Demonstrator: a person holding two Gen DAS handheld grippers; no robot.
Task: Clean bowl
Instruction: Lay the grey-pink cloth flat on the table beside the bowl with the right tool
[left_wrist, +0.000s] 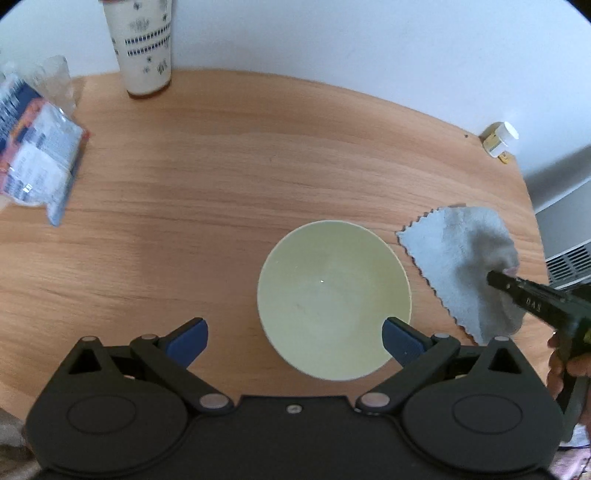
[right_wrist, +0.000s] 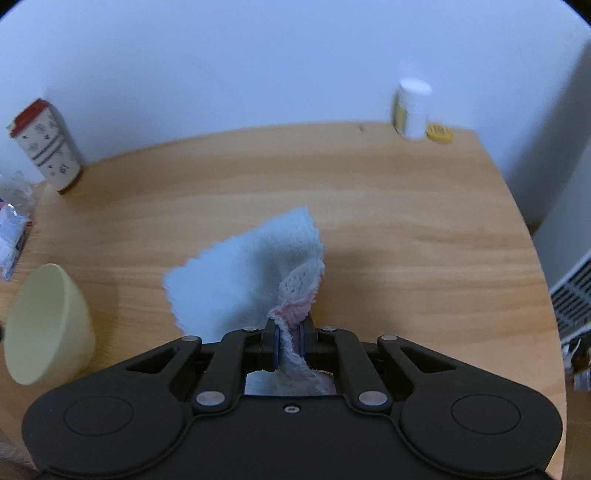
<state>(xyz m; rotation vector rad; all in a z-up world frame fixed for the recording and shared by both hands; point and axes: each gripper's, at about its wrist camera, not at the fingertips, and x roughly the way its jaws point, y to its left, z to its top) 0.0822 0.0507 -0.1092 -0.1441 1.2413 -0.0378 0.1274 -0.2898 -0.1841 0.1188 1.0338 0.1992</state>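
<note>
Wooden surface (left_wrist: 221, 166) carries the pale green bowl (left_wrist: 332, 295), just ahead of the wide-open, empty left claw (left_wrist: 295, 339); right claw (right_wrist: 289, 341), clamped on the microfibre cloth (right_wrist: 251, 269), sits to the bowl's right.

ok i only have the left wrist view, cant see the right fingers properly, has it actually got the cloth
Observer: Yes, the right gripper is shut on the cloth, a fold pinched between its pads.
Operator: is the cloth off the table
Observer: It is partly raised ahead of the fingers; whether an edge touches the table I cannot tell.
Operator: bowl tipped at all
Observer: Its side profile shows the bowl upright on the table, left of the cloth.
</note>
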